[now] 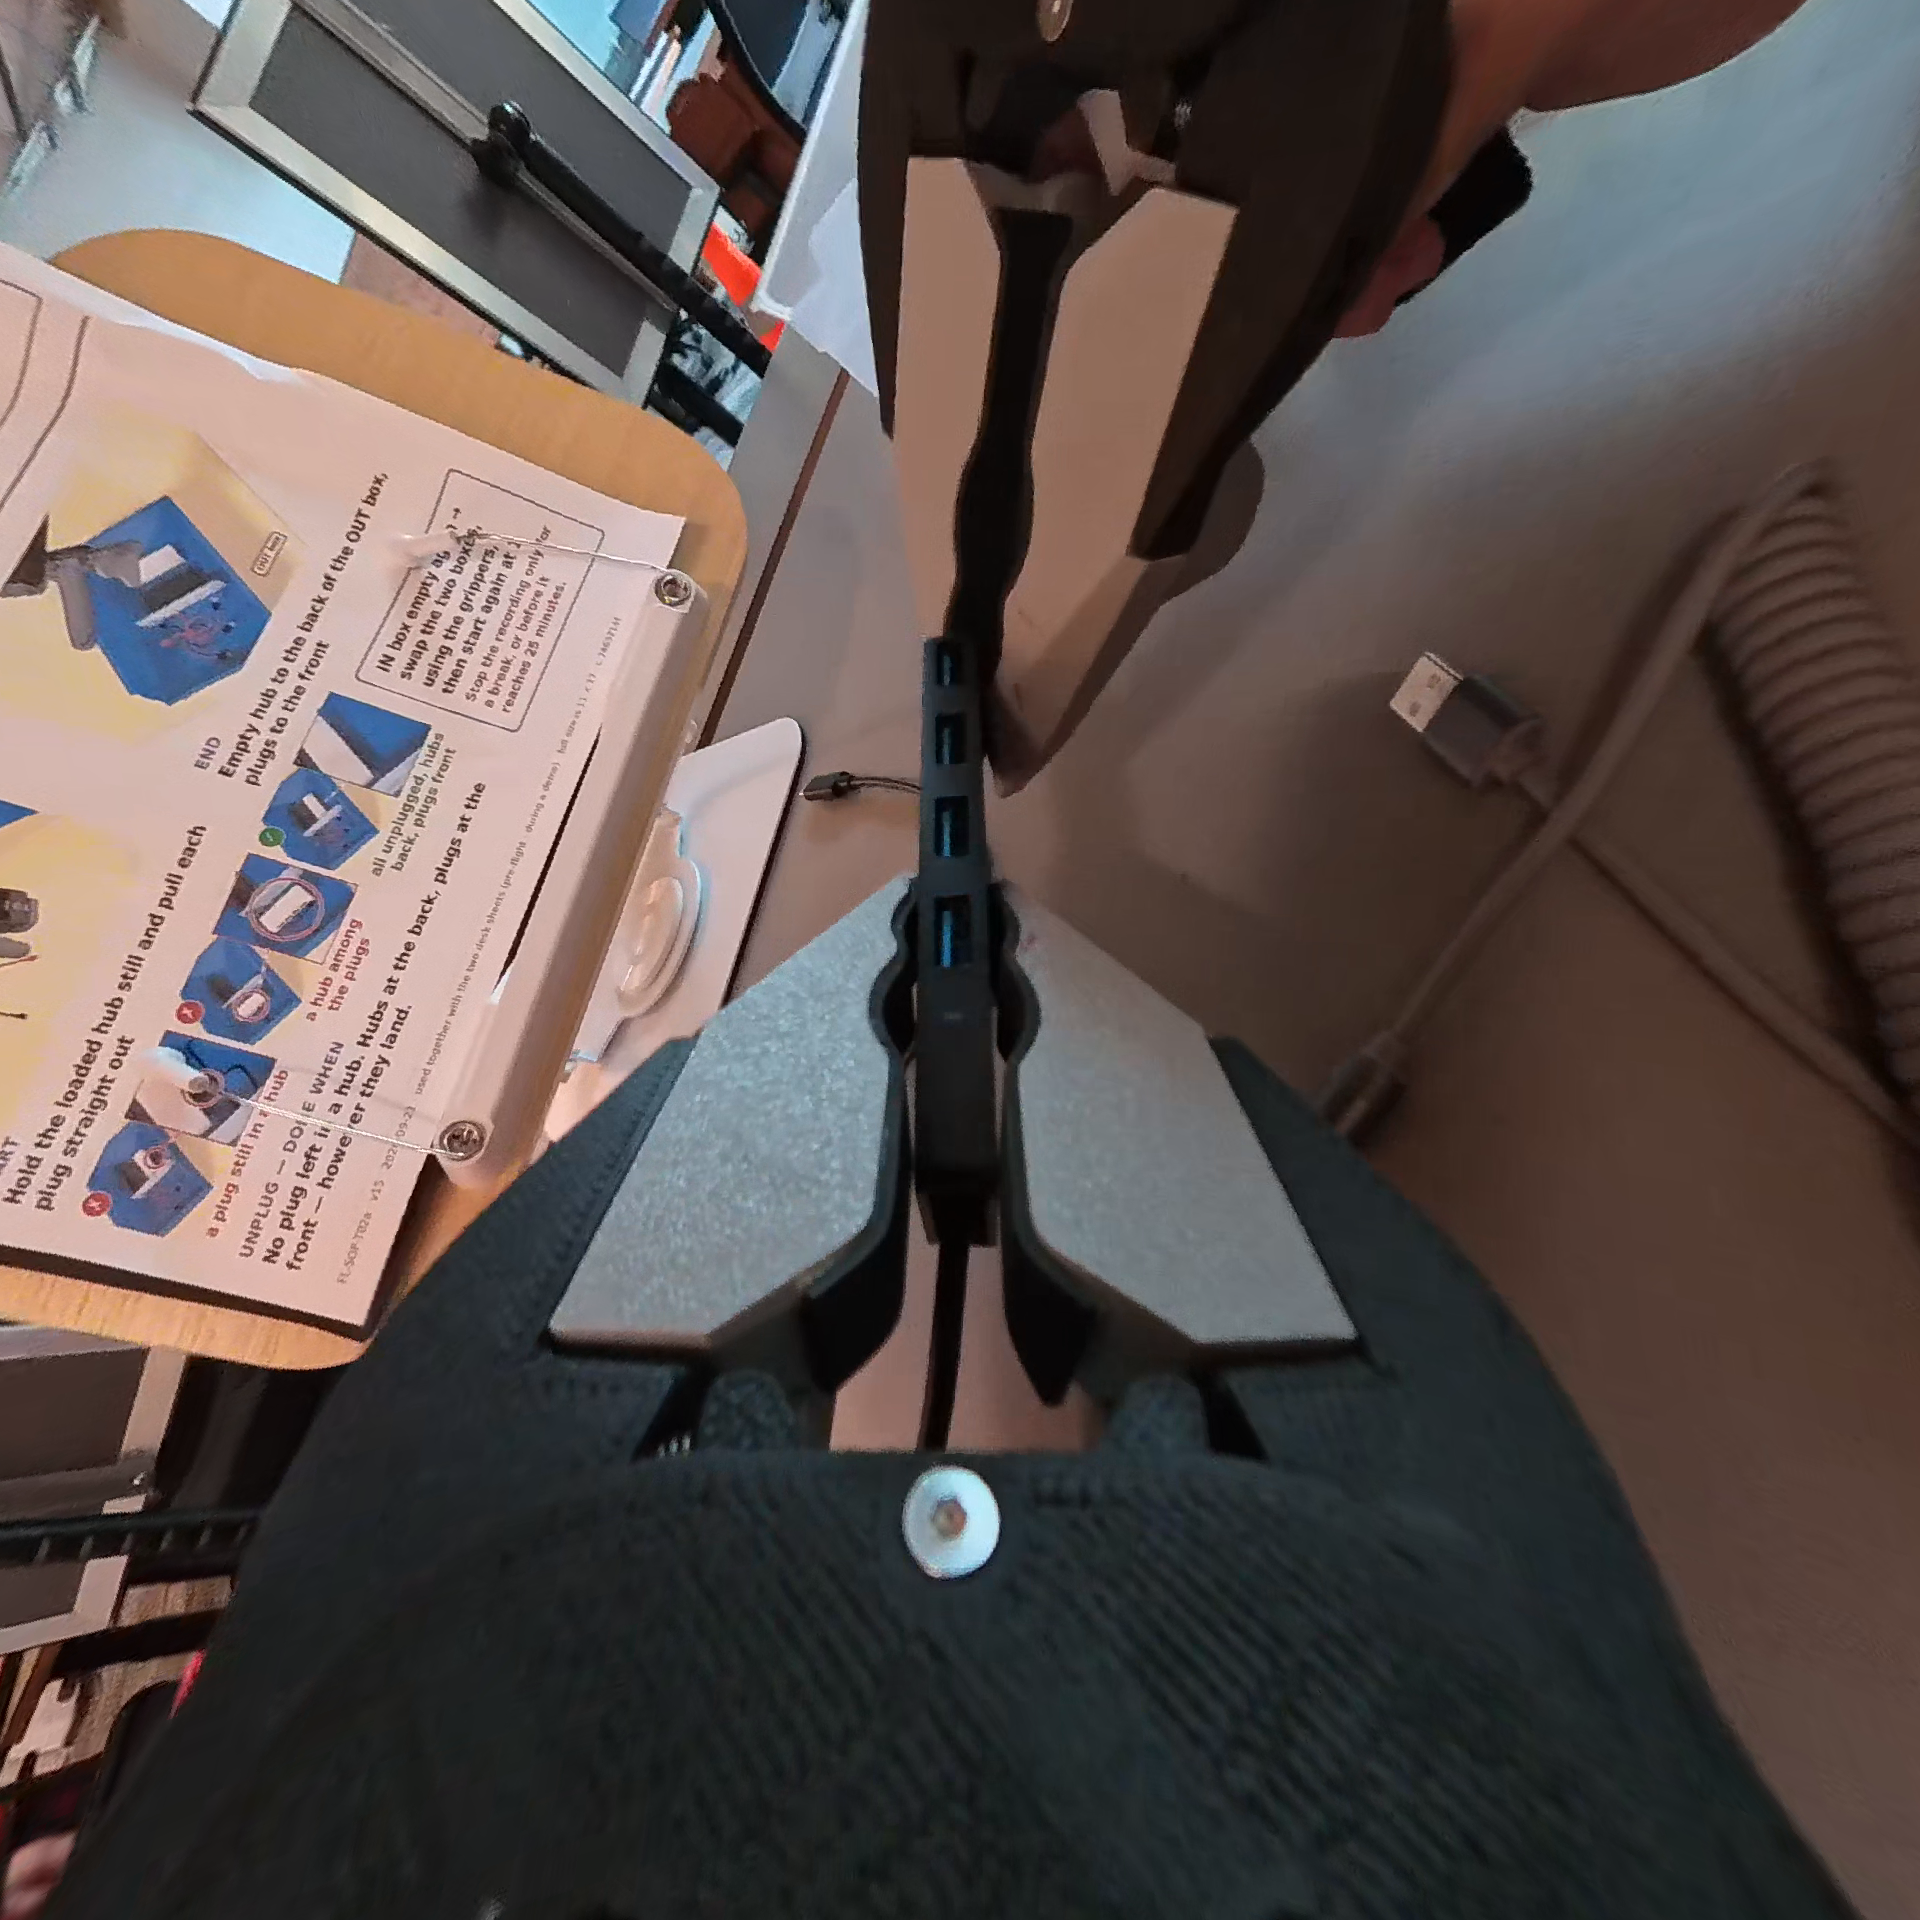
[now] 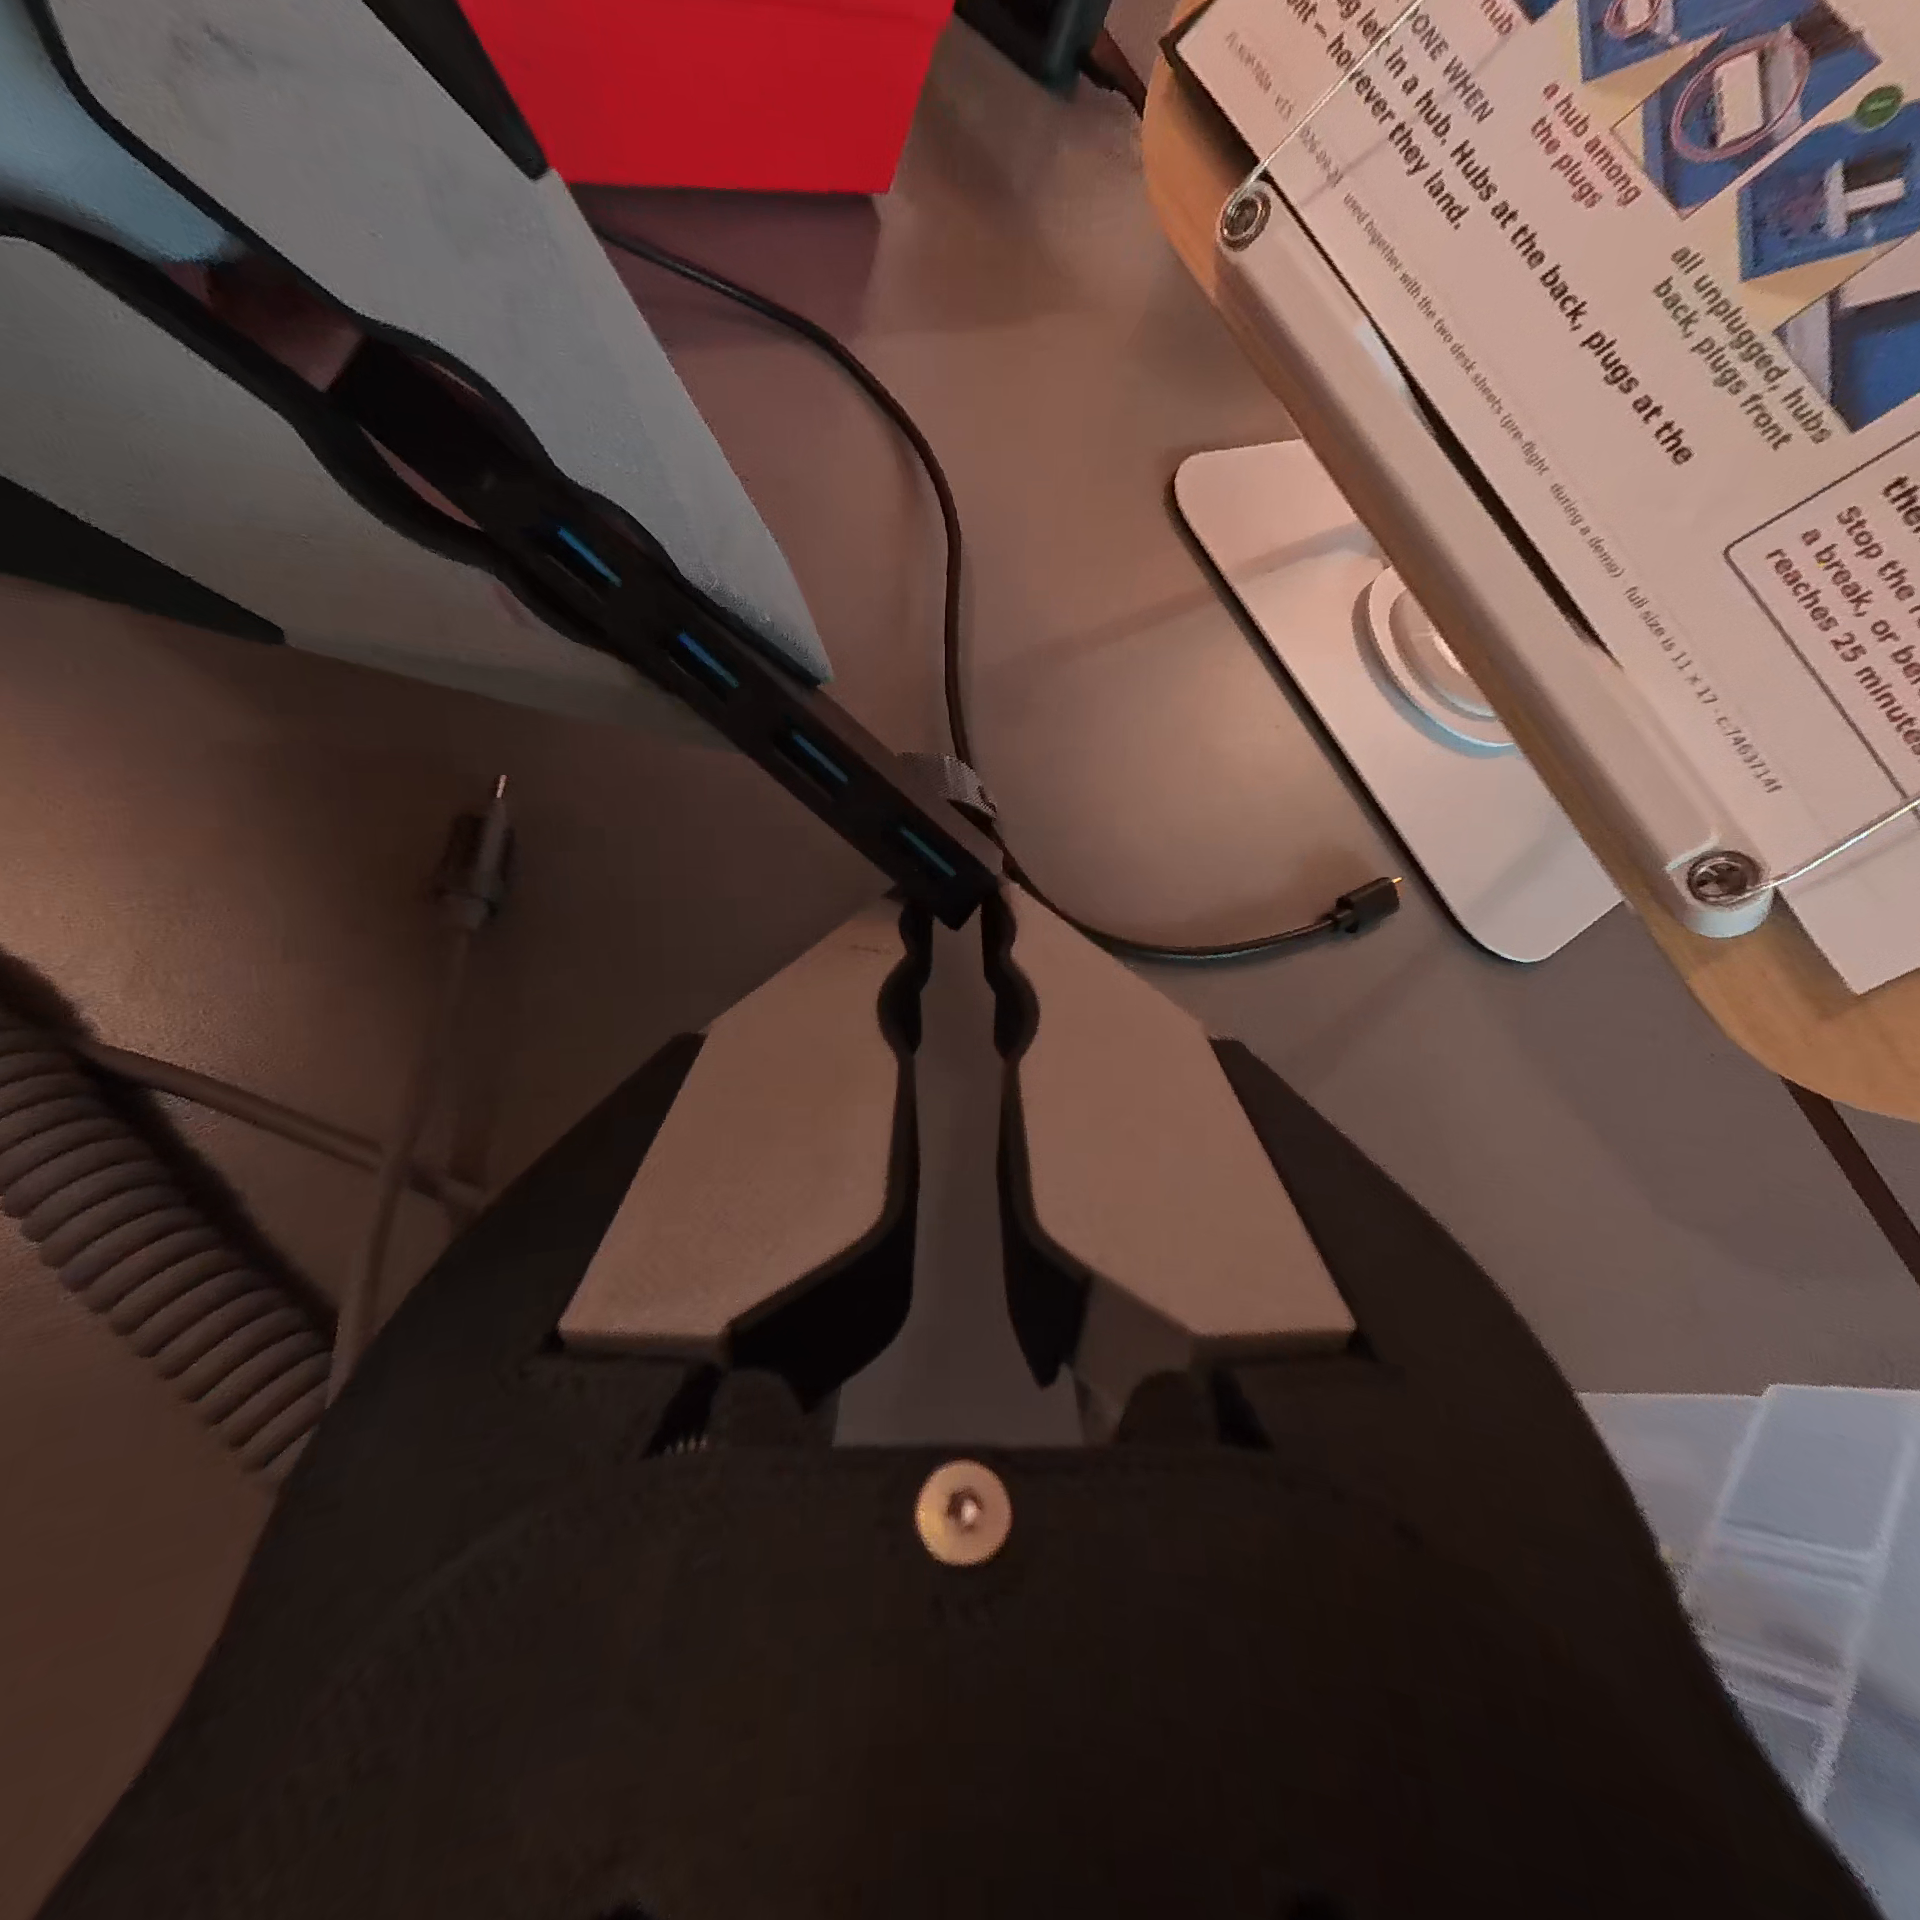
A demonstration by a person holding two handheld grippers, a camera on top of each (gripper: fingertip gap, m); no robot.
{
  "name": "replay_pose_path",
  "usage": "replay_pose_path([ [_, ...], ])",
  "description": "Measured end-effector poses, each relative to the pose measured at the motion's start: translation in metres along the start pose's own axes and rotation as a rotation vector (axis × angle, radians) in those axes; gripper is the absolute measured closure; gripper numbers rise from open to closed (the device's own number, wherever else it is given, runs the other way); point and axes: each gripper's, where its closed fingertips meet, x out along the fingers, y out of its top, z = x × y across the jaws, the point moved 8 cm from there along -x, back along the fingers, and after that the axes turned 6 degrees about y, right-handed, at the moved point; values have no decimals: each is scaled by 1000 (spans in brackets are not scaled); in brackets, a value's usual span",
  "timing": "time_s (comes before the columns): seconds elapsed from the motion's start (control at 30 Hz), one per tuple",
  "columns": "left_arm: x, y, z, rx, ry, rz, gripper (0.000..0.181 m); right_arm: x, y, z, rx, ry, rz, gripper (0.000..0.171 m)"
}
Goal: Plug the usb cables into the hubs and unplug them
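So the left gripper (image 1: pixel 954 966) is clamped on the black USB hub (image 1: pixel 948 831), squeezing it across its thin sides near the cable end. The hub is held up off the table (image 1: pixel 1558 1351), edge-on in the left wrist view, with its long axis running straight out along the gripper's fingers. The row of four blue ports (image 1: pixel 950 743) faces the left wrist camera, lined up one after another down the hub's length.

The right gripper (image 2: pixel 951 925) comes in from the opposite side, nose to nose with the left one. Its fingers are nearly together with just a narrow slit between them, and the tips sit right at the hub's far end (image 2: pixel 940 868). I can't tell whether they're actually pinching that corner or only touching it.

The hub's own thin black cable (image 2: pixel 935 499) loops down over the table and ends in a small loose plug (image 2: pixel 1361 899) lying near the white stand base (image 2: pixel 1299 582). That base carries a wooden board with an instruction sheet (image 1: pixel 312 727) clipped on.

Over on the other side of the hub, a grey coiled USB cable (image 1: pixel 1808 790) lies on the table, and its silver plug (image 1: pixel 1439 698) rests flat, well apart from the hub. A red box (image 2: pixel 717 94) sits further back.
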Motion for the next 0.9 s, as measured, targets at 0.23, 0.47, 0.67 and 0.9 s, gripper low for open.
replay_pose_path([
  [0.23, 2, -1, 1, 5, 14, -16, 173, 3, -1, 0, 59, 57, 21, 156],
  [0.47, 2, 1, 1, 11, 22, -7, 173, 4, -1, 1, 100, 84, 42, 157],
  [0.67, 8, -11, -9, -32, 62, -82, 173, -11, 10, 4, 164, 59, 88, 151],
  [0.9, 20, -33, -13, -21, 79, -206, 172, -21, 20, -62, 221, 377, 107, 163],
])
